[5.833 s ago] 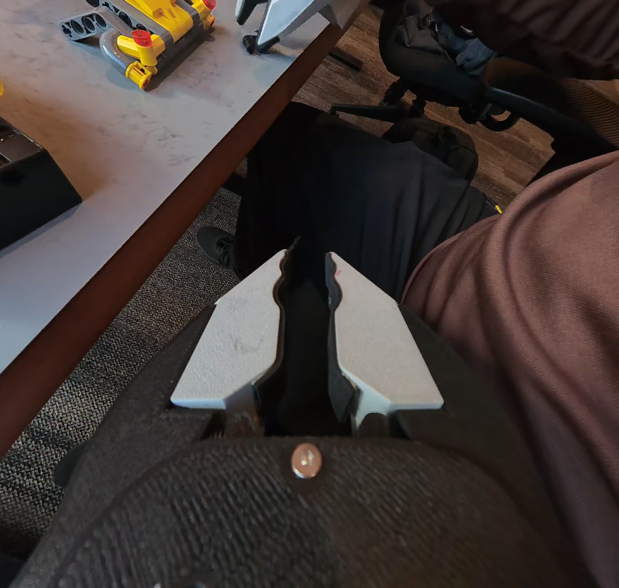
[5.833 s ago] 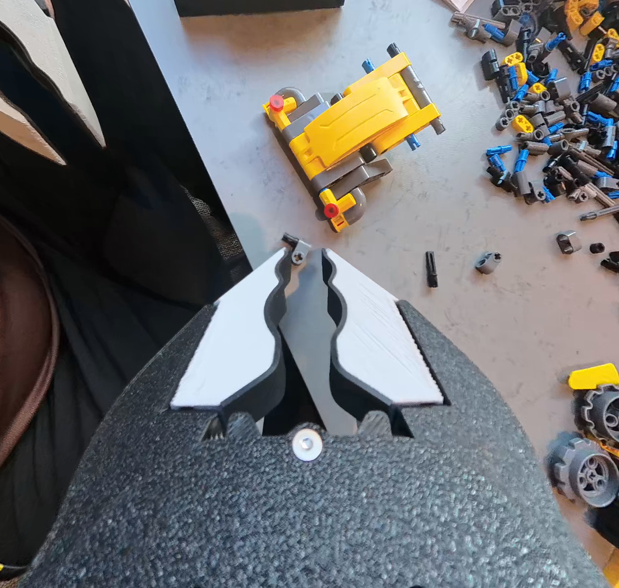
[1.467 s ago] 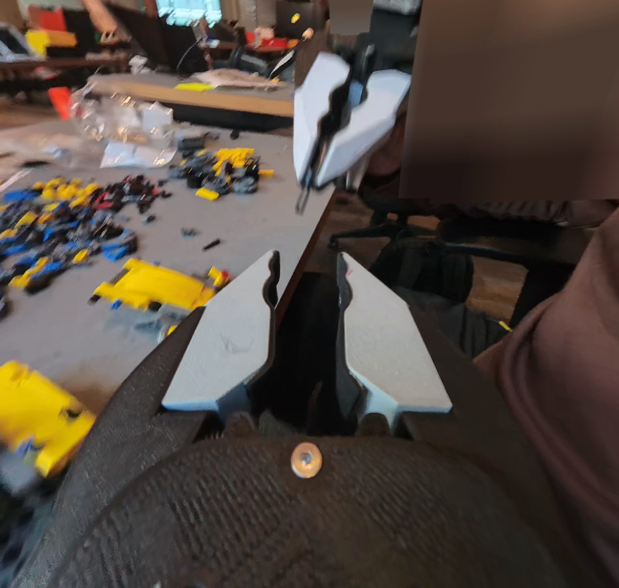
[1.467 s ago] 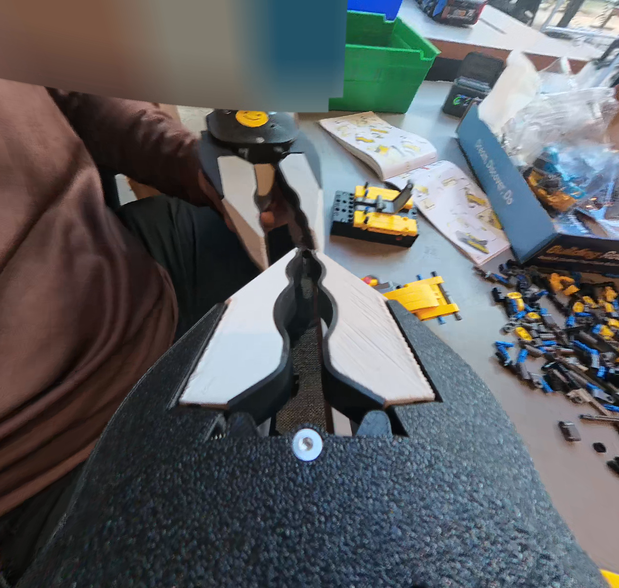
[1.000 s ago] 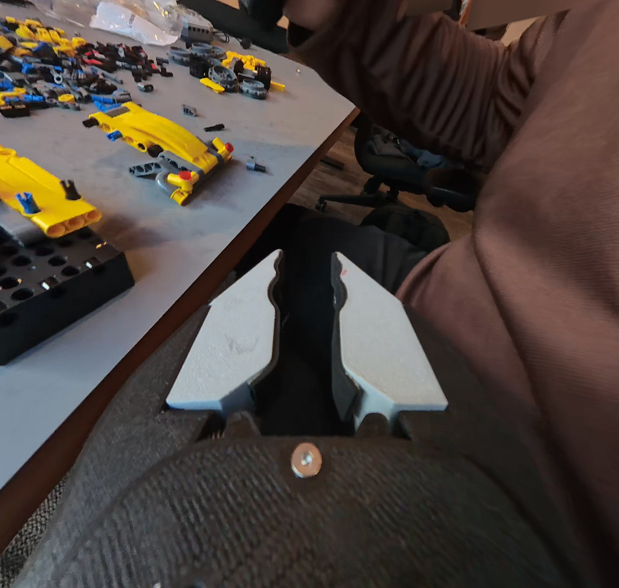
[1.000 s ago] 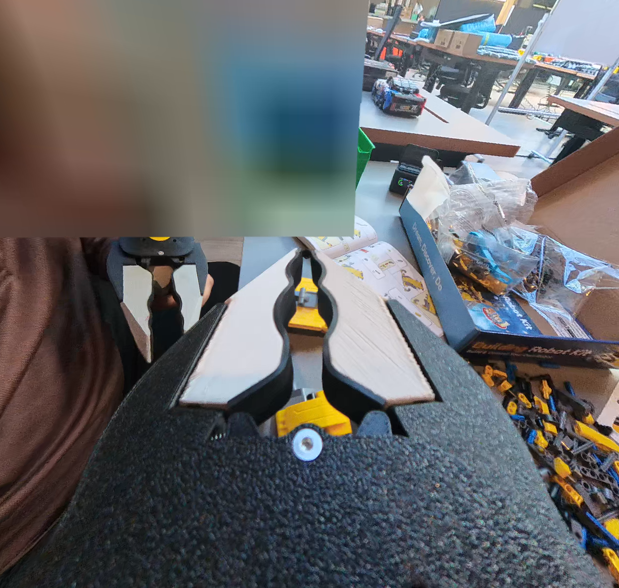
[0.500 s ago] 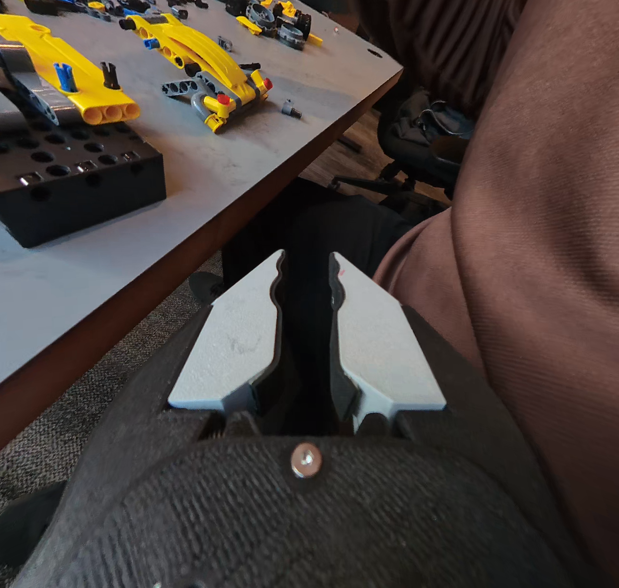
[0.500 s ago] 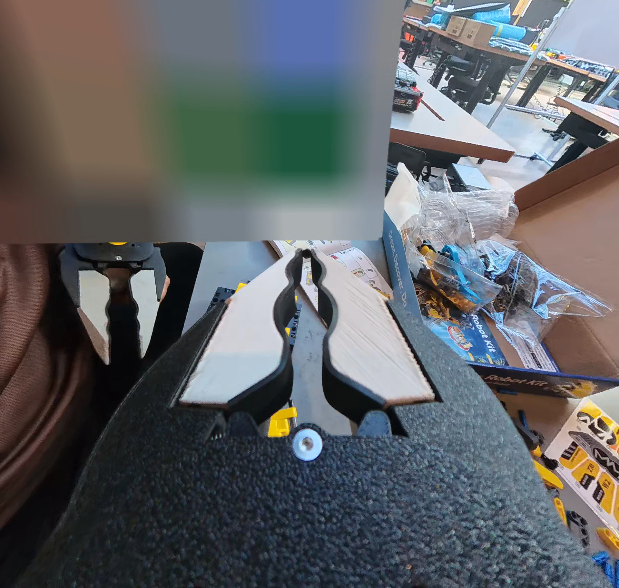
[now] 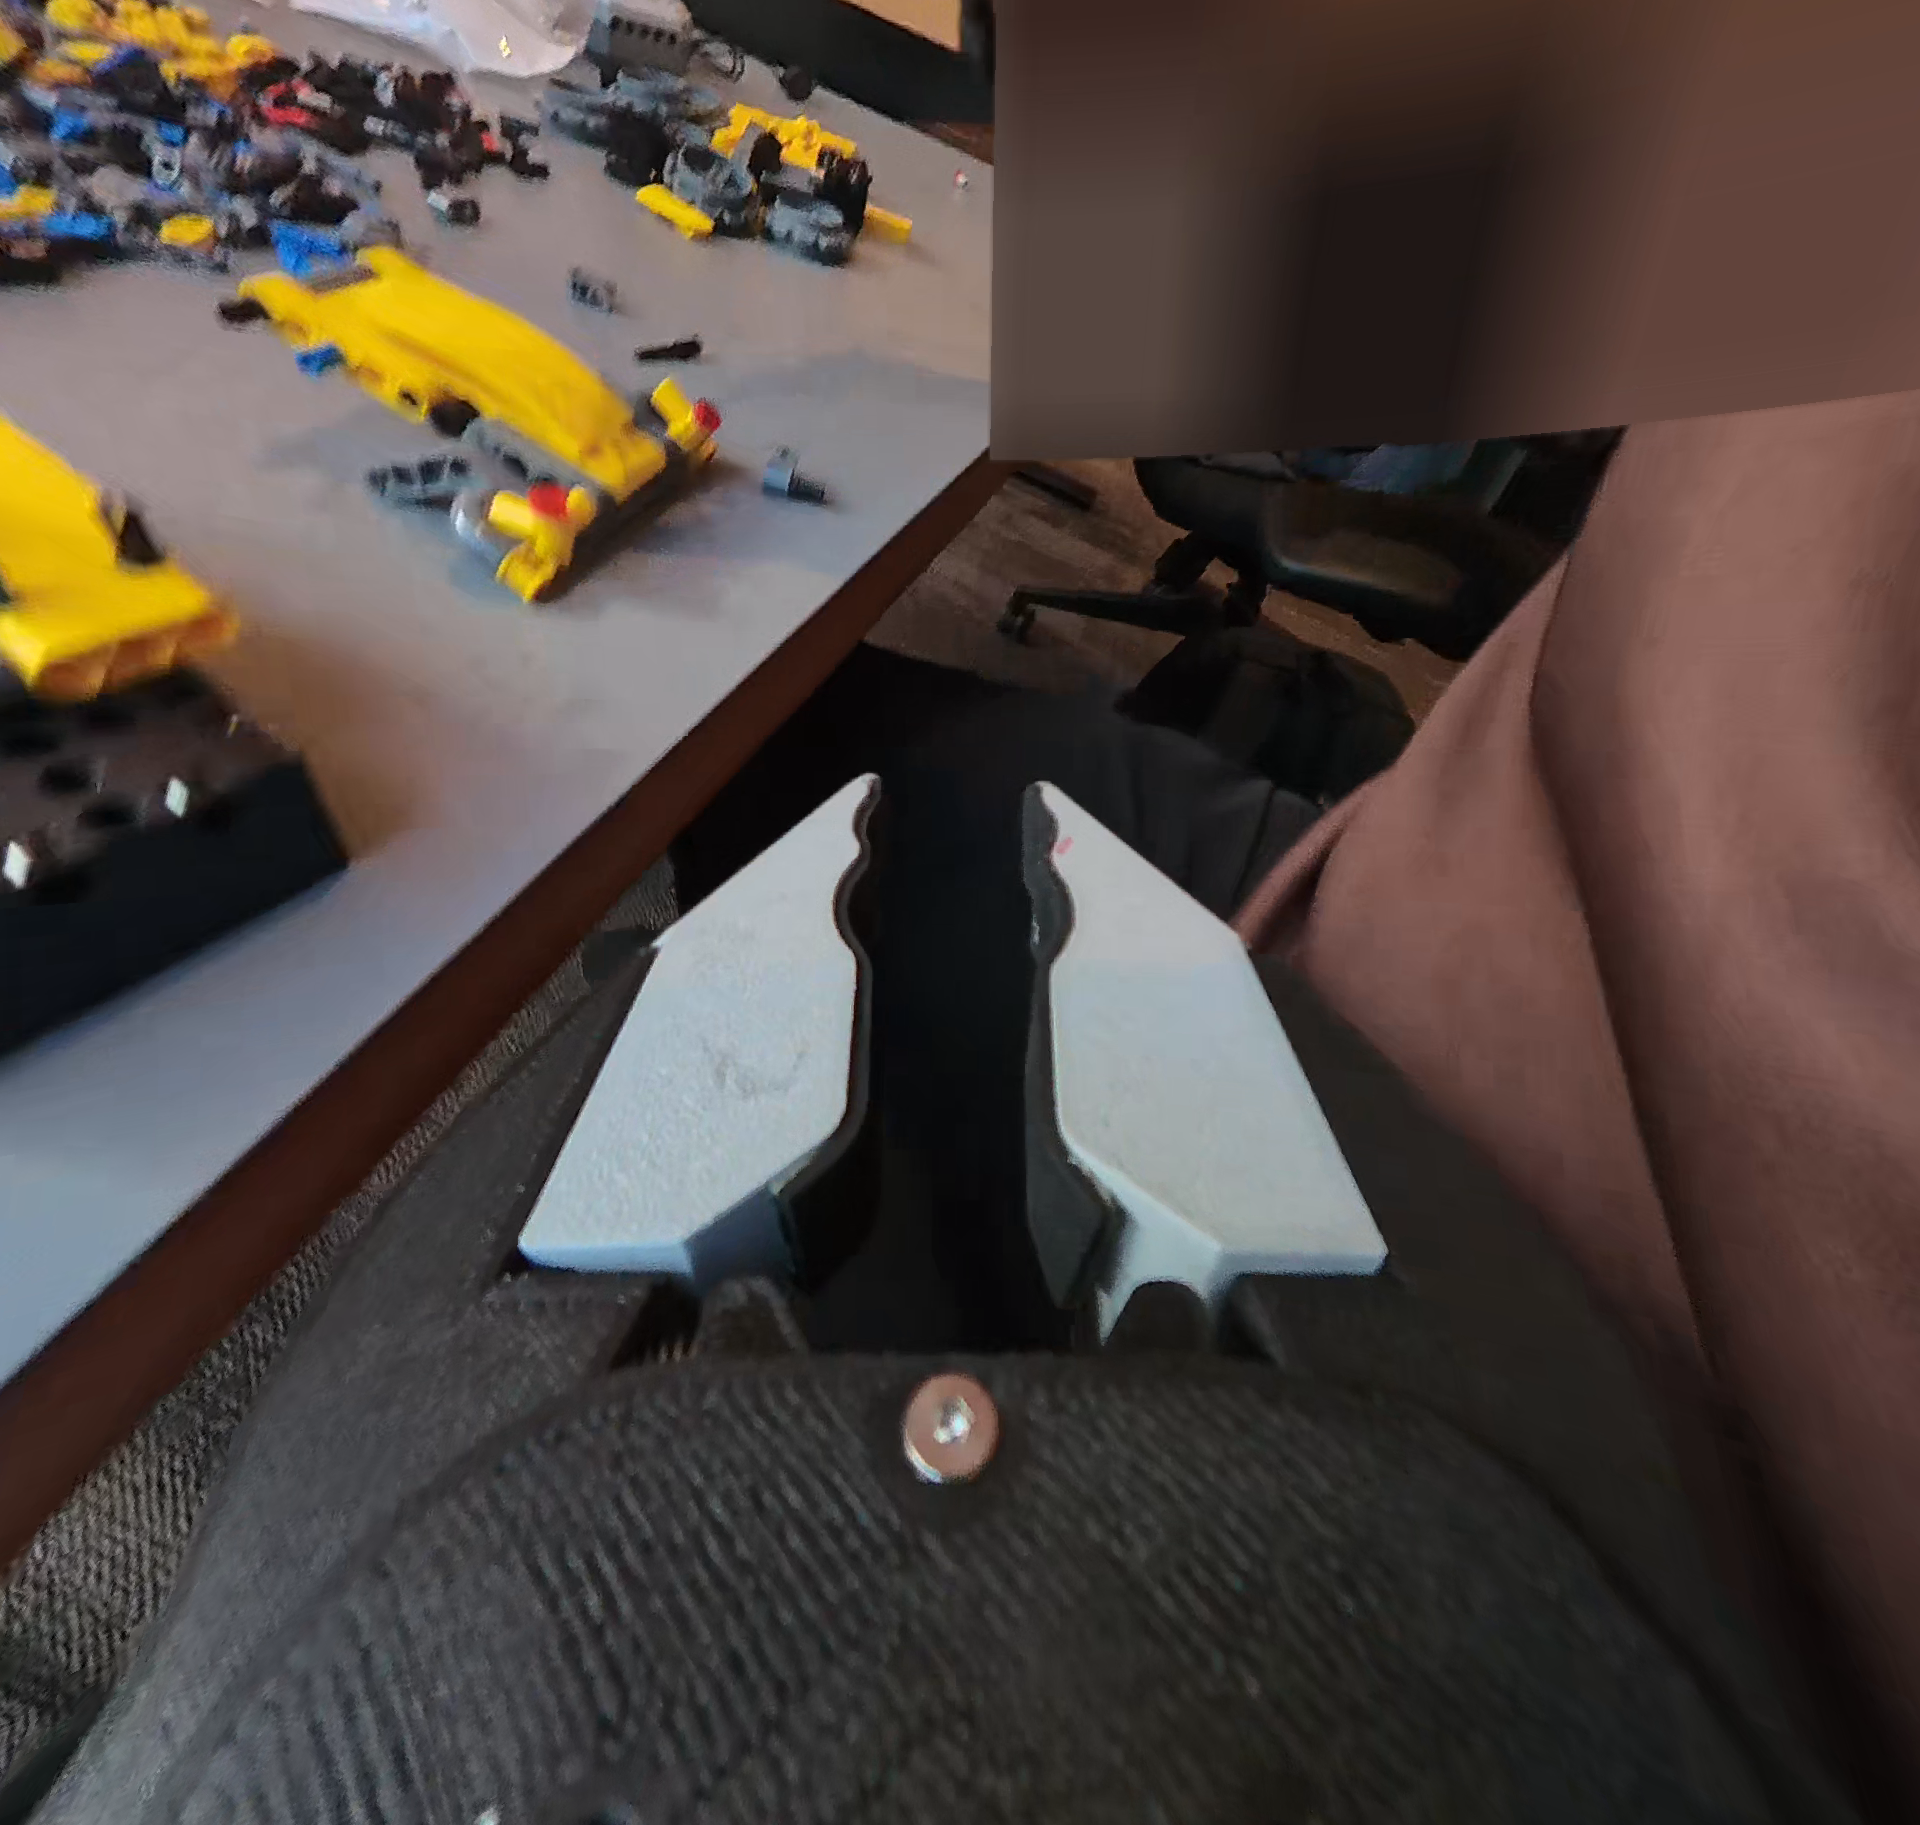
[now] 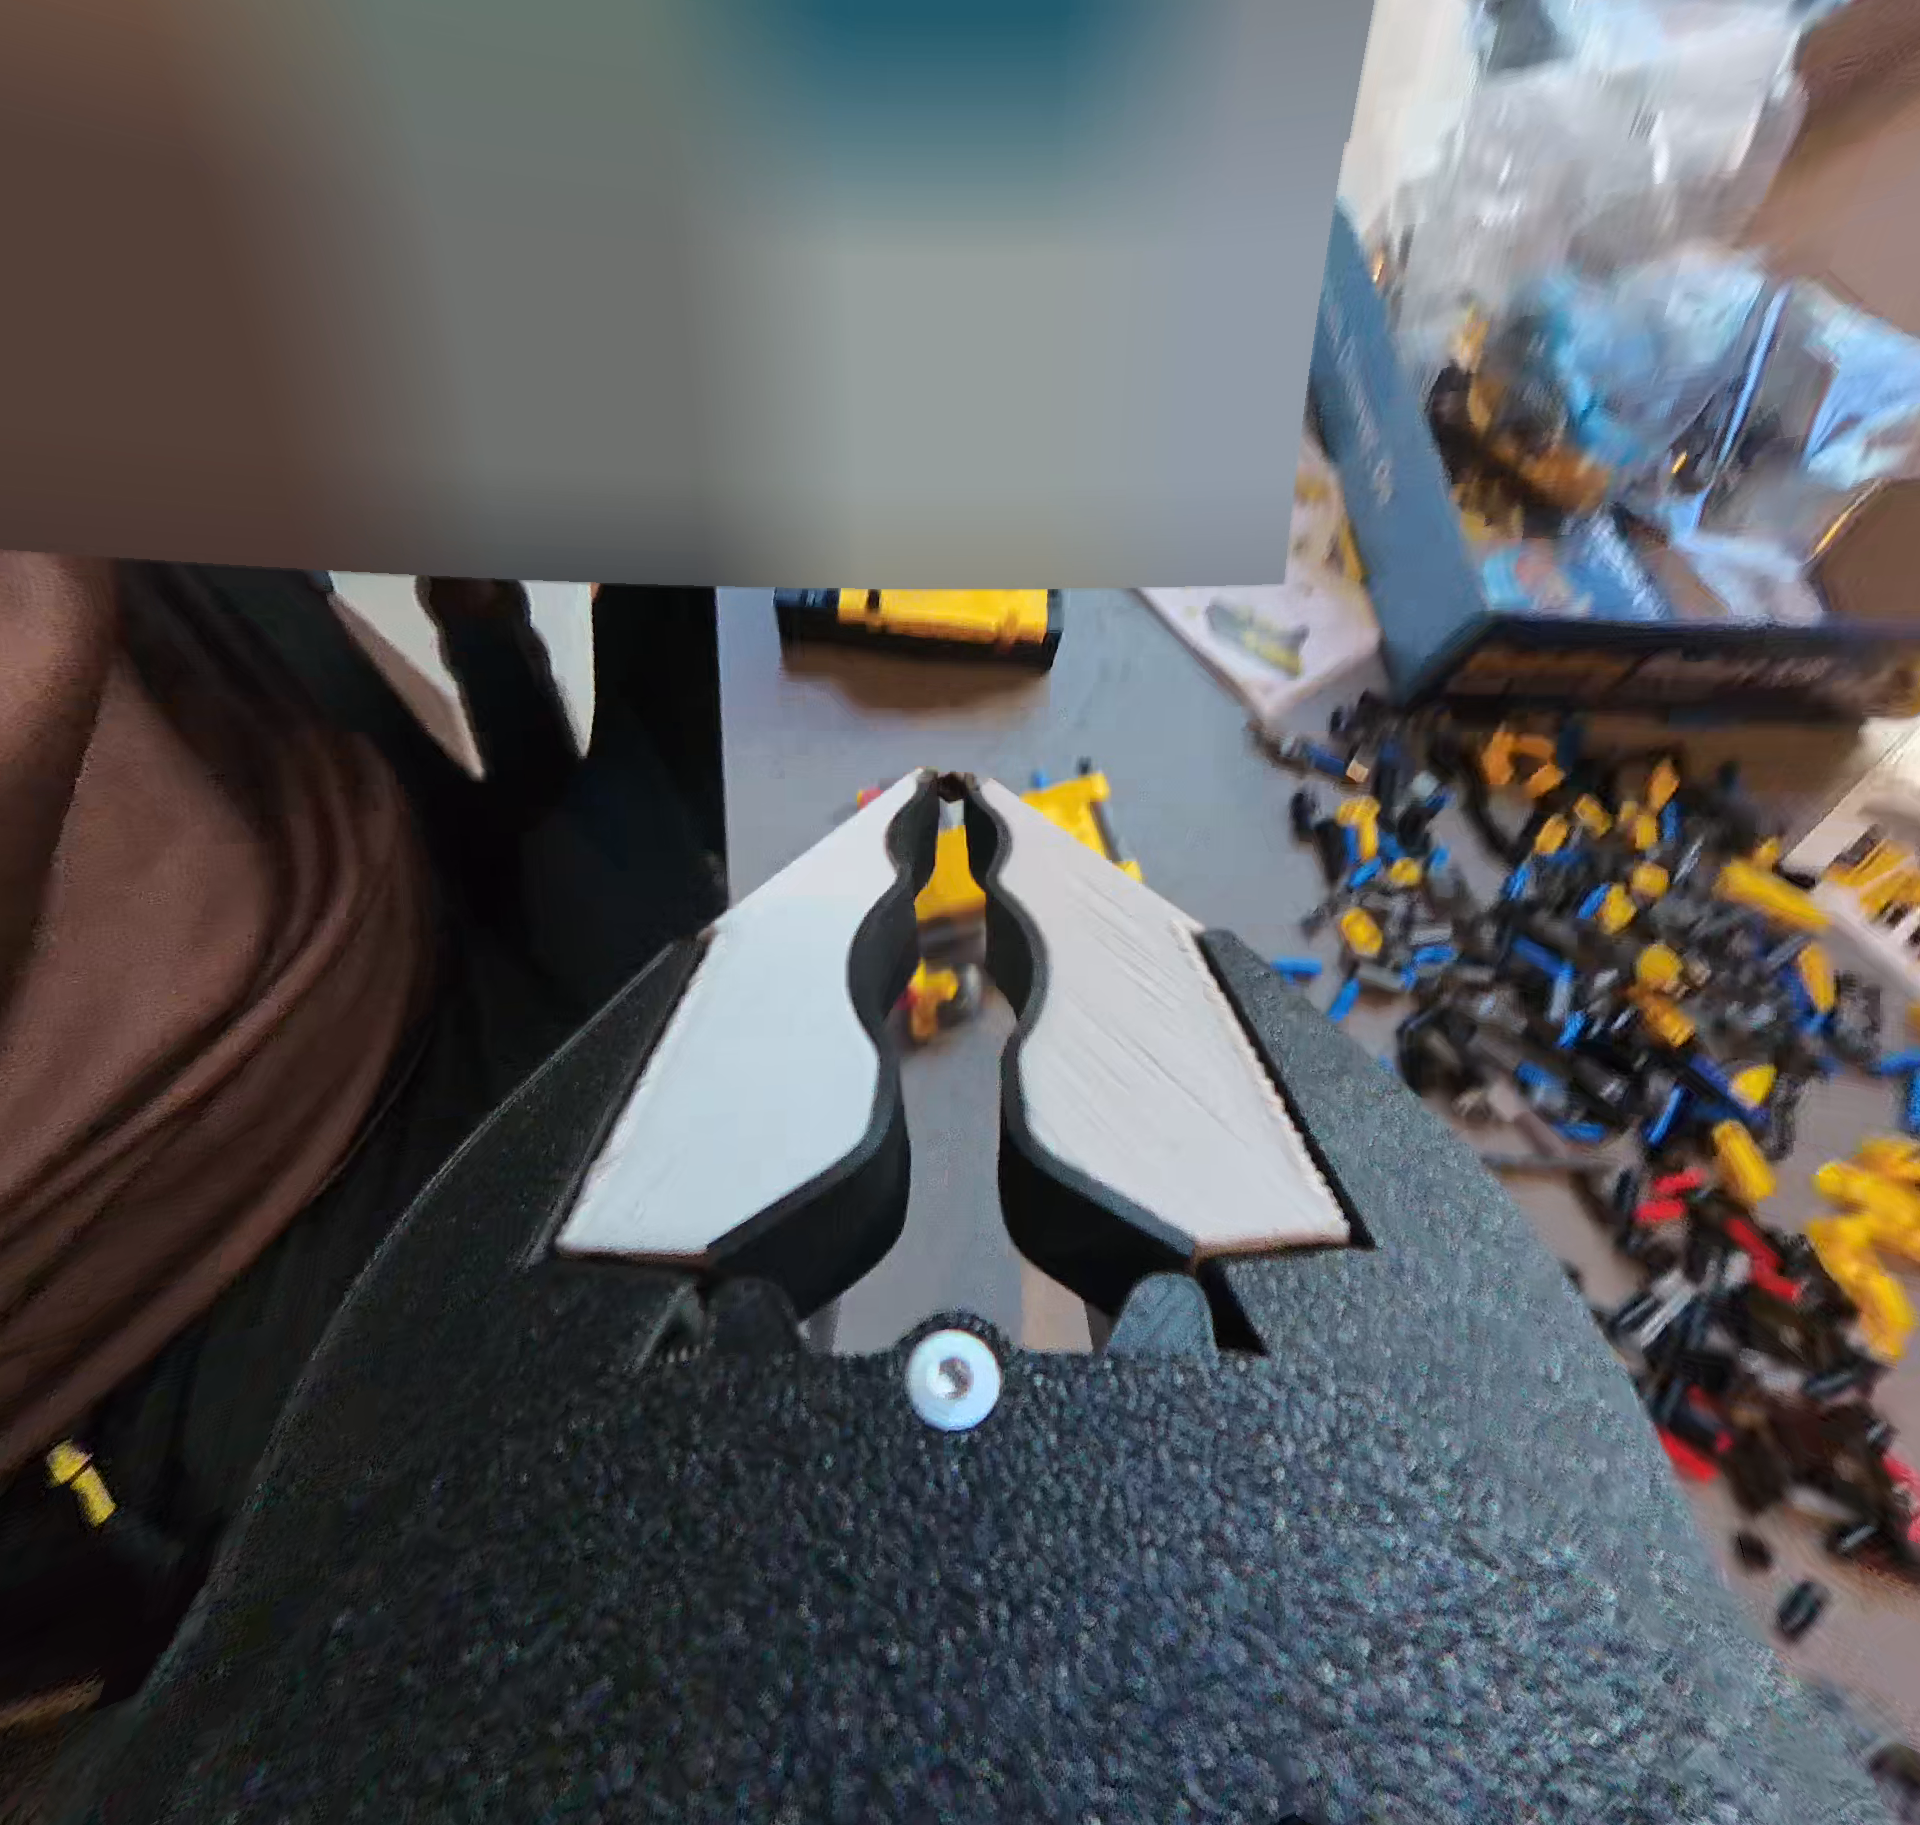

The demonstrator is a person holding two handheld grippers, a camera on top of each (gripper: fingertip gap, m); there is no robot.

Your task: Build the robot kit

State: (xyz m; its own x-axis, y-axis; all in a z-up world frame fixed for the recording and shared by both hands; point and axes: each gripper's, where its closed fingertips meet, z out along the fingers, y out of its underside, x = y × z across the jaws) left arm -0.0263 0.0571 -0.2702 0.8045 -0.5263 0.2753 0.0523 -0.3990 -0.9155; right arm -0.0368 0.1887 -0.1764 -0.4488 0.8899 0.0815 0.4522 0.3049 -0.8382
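Note:
My left gripper is open and empty. It hangs below the table's brown edge, over a person's dark lap and beside a brown sleeve. It also shows in the right wrist view, off the table's near edge. My right gripper is above the grey table, with its tips pinched on a small dark piece that is blurred. A yellow model car body lies on the table and shows behind my right fingers. A small grey connector lies near the table edge.
A black perforated block with a yellow part sits at the near left, also seen in the right wrist view. Loose blue, black and yellow parts cover the right. A blue box, plastic bags, a booklet and an office chair stand around. Left tips to right tips: about 15 centimeters. The small grey connector is about 12 centimeters from both grippers' fingertips.
My right gripper has swung down from facing the room to point at the table and the parts pile. My left gripper stays open by the table edge, tilted slightly upward.

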